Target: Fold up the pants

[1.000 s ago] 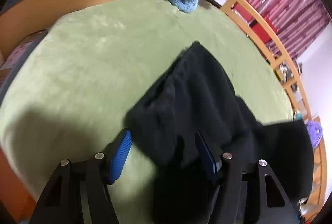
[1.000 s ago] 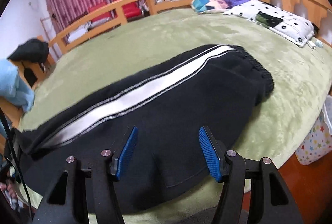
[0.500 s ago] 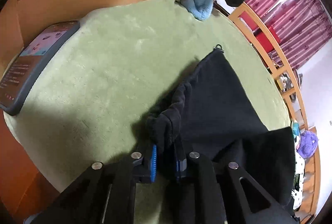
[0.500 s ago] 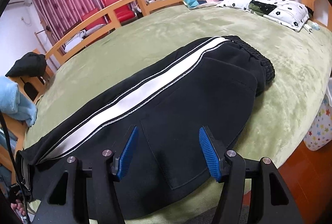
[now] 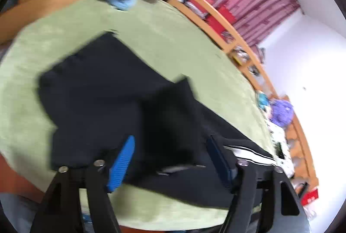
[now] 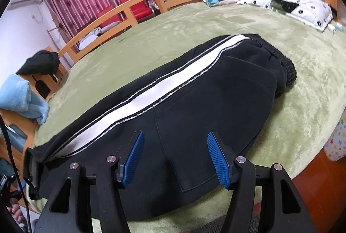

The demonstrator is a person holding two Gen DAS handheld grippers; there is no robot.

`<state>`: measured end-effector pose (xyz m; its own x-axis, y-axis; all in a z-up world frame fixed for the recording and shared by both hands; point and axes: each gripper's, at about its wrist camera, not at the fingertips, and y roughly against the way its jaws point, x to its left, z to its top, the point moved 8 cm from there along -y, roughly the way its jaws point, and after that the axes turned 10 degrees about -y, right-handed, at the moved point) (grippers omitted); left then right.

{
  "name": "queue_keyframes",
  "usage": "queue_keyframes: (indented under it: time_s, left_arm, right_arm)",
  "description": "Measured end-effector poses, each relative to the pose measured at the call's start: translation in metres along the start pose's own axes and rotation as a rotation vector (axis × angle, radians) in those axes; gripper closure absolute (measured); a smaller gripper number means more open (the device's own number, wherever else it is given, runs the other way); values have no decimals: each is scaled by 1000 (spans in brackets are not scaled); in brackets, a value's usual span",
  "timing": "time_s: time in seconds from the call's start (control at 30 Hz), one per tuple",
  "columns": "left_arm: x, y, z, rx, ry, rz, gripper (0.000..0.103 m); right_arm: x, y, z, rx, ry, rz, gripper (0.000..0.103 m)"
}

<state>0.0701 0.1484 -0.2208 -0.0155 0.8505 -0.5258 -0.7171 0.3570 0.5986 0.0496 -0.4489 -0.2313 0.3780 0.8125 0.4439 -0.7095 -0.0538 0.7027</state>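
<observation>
With the left gripper (image 5: pixel 170 159) and right gripper (image 6: pixel 174 160) both spread and empty, the thick black fleece pants with a white side stripe (image 6: pixel 194 103) lie ahead of and beneath the jaws on the green plush bedspread (image 6: pixel 237 23), likely soft, floppy and fairly heavy, best pinched at hem or waistband.

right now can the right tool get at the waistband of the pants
Probably yes. The right tool is open and hangs over the seat of the pants; the waistband lies uncovered farther ahead, nothing between, though it would need a forward reach.

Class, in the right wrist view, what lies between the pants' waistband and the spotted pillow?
Only bare green blanket separates the waistband from the pillow, seen in the right wrist view.
</observation>
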Motion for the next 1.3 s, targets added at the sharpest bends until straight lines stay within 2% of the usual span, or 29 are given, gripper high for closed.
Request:
queue_keyframes:
  time_s: [0.07,0.13,0.2,0.3,0.33,0.37,0.4,0.47,0.57,0.67,0.8,0.87,0.93,1.07,1.1,1.17,1.23,1.3]
  left_arm:
    - [-19,-11,-2,16,-22,-24,22]
    - [-29,-24,-7,46,-48,22,20]
    - [-27,-34,-13,75,-69,123,20]
    - [-6,-44,-17,110,-114,324,23]
    - [2,-43,-15,96,-114,355,31]
    - [4,-41,-9,66,-104,320,63]
    - [6,-37,-2,49,-78,287,69]
    - [13,-29,22,4,-39,279,74]
    - [27,-18,69,-75,-76,326,83]
    - [45,-15,120,-126,-61,324,83]
    - [71,-22,160,-142,-54,324,84]
    - [77,-24,164,-132,-71,346,84]
    - [87,-31,168,-107,-86,401,84]
    - [115,-59,159,-39,-46,438,82]
    - [121,-66,155,-18,-64,473,76]
    - [130,-76,149,31,-99,593,72]
    - [130,-75,146,51,-96,632,66]
    - [125,-70,141,45,-72,593,35]
  right_arm:
    - [-7,1,1,10,-47,33,42]
    - [-14,1,3,17,-103,70,42]
    - [-25,3,6,15,-185,113,42]
    - [-35,3,7,13,-263,145,42]
    - [-37,3,8,10,-270,140,42]
    - [-37,2,8,7,-266,133,42]
    - [-34,2,8,9,-251,137,42]
    - [-27,0,8,14,-206,140,42]
    - [-17,-5,6,27,-136,106,42]
    - [-13,-9,6,29,-90,55,42]
    - [-19,-11,6,31,-84,16,42]
    - [-22,-12,8,32,-102,7,42]
    - [-25,-14,10,27,-116,-6,42]
    - [-27,-16,11,29,-107,-31,42]
    - [-26,-17,11,31,-100,-38,42]
    - [-23,-20,10,39,-76,-60,42]
    - [-22,-22,8,47,-54,-71,42]
    - [-20,-23,7,53,-33,-78,42]
